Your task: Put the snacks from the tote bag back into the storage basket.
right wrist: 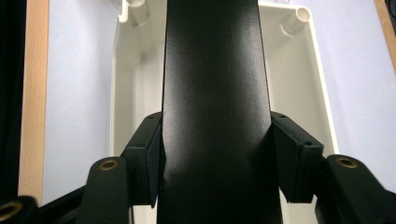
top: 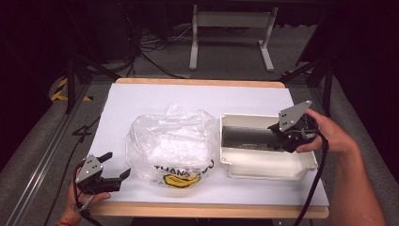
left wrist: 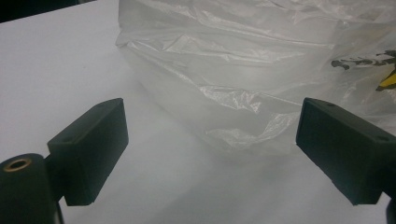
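black tools (top: 277, 136), grey plates, trailing cables

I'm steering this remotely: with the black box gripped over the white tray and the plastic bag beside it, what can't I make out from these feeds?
- Plastic bag contents: high view and left gripper view, crumpled cloudy film blurs them.
- Bag print: high view, folds hide all but "THAN".
- Black box far end: right gripper view, cut by the top edge.
- White tray floor under the box: covered by it in both views.
- Right gripper pads: high view, hidden behind its body.

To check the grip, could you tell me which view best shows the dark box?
The right gripper view: the dark box sits clamped between the right gripper jaws. The high view shows it lying in the white tray. The left gripper view faces the plastic bag.
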Tool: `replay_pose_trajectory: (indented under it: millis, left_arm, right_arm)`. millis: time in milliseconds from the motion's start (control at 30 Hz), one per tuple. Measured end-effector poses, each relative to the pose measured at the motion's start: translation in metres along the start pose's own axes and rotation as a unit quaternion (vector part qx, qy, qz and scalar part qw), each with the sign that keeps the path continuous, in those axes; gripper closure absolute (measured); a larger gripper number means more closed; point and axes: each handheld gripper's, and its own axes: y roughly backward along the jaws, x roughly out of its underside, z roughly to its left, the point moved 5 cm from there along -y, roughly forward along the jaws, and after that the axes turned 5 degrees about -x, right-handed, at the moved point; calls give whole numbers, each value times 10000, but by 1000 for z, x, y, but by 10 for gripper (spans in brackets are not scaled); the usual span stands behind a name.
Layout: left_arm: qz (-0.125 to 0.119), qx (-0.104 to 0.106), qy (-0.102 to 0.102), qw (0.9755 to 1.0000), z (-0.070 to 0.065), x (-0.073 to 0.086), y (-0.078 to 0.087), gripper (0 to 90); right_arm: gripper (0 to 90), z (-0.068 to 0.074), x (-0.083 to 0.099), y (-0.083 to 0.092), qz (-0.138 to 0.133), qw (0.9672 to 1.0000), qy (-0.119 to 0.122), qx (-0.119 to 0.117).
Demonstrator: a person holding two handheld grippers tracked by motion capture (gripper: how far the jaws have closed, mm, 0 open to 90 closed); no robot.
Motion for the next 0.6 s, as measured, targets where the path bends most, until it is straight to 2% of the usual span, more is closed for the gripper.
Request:
replay_pose_trajectory:
  millis: [300,600]
  left_arm:
    - [32,-7,-1,10000,0,1,-1,101]
    - [28,-7,-22,10000,1,1,-1,101]
  right_arm:
    - [429,-3,12,-4,61,9999,-118,-48]
    - [429,-6,23,-12,260,9994,-203,-128]
